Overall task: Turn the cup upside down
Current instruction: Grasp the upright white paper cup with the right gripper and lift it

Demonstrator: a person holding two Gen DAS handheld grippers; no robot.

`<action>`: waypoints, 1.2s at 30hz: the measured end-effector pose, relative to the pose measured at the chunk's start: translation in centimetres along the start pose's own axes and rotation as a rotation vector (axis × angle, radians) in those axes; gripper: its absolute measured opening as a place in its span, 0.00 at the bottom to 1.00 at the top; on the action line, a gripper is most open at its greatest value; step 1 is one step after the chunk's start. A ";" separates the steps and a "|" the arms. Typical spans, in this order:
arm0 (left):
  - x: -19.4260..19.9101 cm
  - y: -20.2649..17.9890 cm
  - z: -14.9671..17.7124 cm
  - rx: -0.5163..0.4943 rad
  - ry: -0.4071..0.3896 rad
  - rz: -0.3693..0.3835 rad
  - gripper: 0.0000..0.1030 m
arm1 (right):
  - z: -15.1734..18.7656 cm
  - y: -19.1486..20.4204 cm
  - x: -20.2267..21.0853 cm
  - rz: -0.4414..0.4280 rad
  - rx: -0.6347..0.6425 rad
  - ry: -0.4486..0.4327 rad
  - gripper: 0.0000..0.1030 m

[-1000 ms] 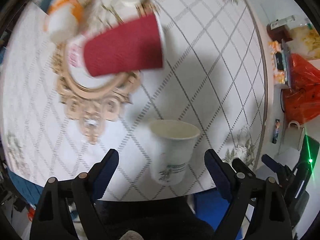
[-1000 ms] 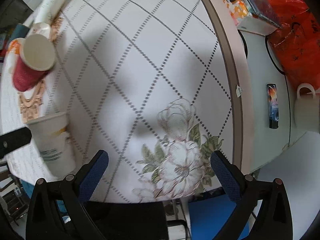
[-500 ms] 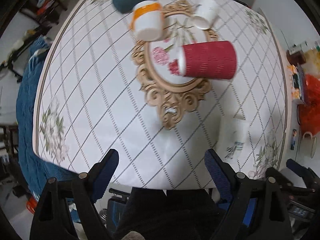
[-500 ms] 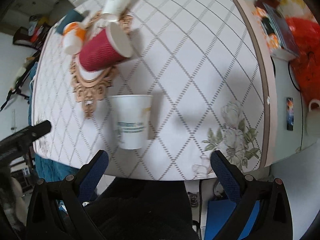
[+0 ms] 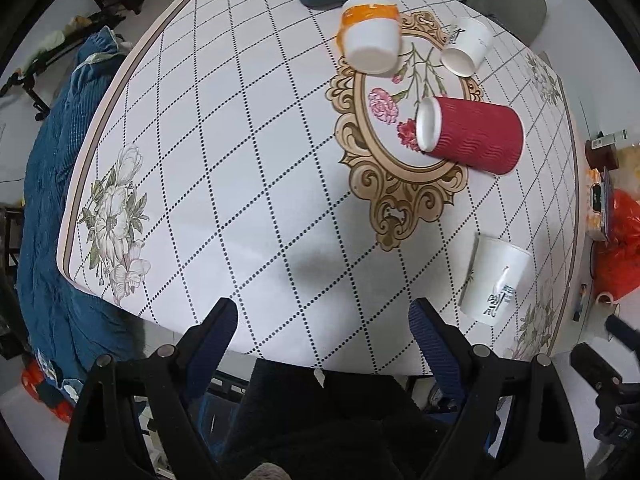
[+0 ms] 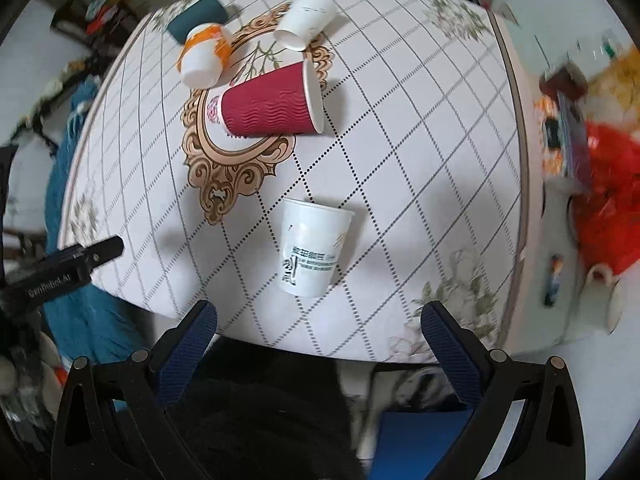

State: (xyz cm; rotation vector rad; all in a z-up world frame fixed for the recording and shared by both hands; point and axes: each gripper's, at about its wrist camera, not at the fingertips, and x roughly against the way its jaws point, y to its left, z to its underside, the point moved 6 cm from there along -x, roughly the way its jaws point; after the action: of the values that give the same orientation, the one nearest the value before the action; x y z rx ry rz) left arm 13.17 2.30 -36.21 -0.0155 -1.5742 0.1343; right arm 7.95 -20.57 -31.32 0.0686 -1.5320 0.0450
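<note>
The left gripper hangs spread wide and empty, off the near edge of the table. Right of it, the white printed cup stands upside down just right of the gold scroll motif. The right gripper is also spread and empty, just short of that cup.

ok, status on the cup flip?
Both tongs, left and right, open, empty, off the table. White printed cup standing near edge, ungripped. Path clear.

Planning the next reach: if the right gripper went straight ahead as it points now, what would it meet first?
Probably the white printed cup, centred ahead of the open right gripper; depth is unclear.
</note>
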 end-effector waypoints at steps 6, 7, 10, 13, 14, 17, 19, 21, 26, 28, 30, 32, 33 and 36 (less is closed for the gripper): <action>-1.2 0.9 -0.1 0.000 -0.009 -0.011 0.98 | -0.8 2.6 -0.2 0.230 0.430 -0.014 1.00; -1.4 0.9 -0.1 -0.004 -0.011 -0.014 0.98 | -0.8 3.2 -0.4 0.279 0.536 -0.027 1.00; -2.0 0.7 -0.2 -0.012 -0.021 -0.026 0.98 | -0.5 4.7 -1.9 0.443 0.875 -0.031 1.00; -2.8 0.4 -0.1 -0.008 -0.009 -0.017 0.98 | 0.8 5.9 -4.0 0.594 1.221 -0.015 1.00; -3.1 0.3 0.0 -0.007 -0.010 -0.021 0.98 | 1.5 6.2 -4.7 0.632 1.335 -0.011 1.00; -3.9 0.1 0.2 -0.007 0.001 -0.023 0.98 | 3.8 6.5 -6.9 0.748 1.696 0.017 1.00; -4.5 0.1 0.4 -0.003 0.011 -0.022 0.98 | 5.4 6.1 -8.1 0.816 1.931 0.035 1.00; -4.9 0.2 0.5 0.002 0.018 -0.023 0.98 | 6.4 5.5 -9.1 0.853 2.114 0.057 1.00; -6.0 0.6 0.7 0.023 0.035 -0.024 0.98 | 7.1 3.6 -11.0 0.926 2.523 0.076 1.00; -6.4 0.8 0.8 0.034 0.039 -0.022 0.98 | 6.9 2.8 -11.8 0.951 2.655 0.089 1.00; -6.7 1.0 1.0 0.048 0.045 -0.019 0.98 | 6.6 2.5 -12.4 0.955 2.746 0.094 0.99; -7.2 1.0 1.2 0.056 0.049 -0.015 0.98 | 6.0 2.7 -12.9 0.947 2.798 0.096 0.98; -7.3 1.0 1.3 0.058 0.051 -0.015 0.98 | 5.7 2.9 -13.1 0.942 2.817 0.096 0.98; -7.8 1.0 1.5 0.062 0.058 -0.017 0.98 | 4.8 3.4 -13.8 0.933 2.871 0.103 0.98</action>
State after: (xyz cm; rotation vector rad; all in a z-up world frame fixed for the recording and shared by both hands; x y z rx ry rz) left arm 11.63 2.47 -44.12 0.0424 -1.5116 0.1677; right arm 2.35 -17.38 -44.82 1.4495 -0.0236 2.7165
